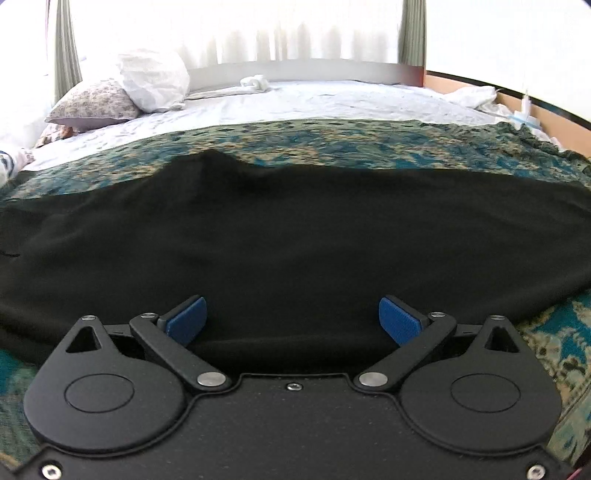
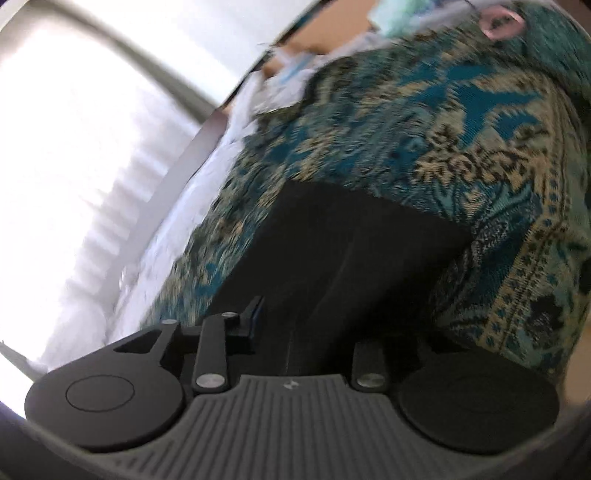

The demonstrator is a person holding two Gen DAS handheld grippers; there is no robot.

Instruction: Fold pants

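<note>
On a bed spread with a teal-and-tan patterned blanket [image 1: 332, 136], black pants [image 1: 280, 236] lie stretched wide across the left wrist view, their near edge running just under the left claw [image 1: 292, 320]. That claw's blue-padded fingers [image 1: 399, 320] stand well apart, with nothing between them, poised low over the dark cloth. Beyond the blanket, a white sheet [image 1: 314, 101] reaches toward two pillows [image 1: 122, 92] at the far left and a bright curtained window [image 1: 236, 33]. A small bundle of white cloth [image 1: 255, 83] sits at the far edge of the mattress. In the tilted, motion-blurred right wrist view, the pants [image 2: 343, 251] run out from the right claw [image 2: 291, 325] across the blanket [image 2: 461, 140]. Dark fabric fills the space between that claw's fingers [image 2: 251, 317]; only the left one shows clearly, and whether the claw is clamped on the cloth cannot be told.
</note>
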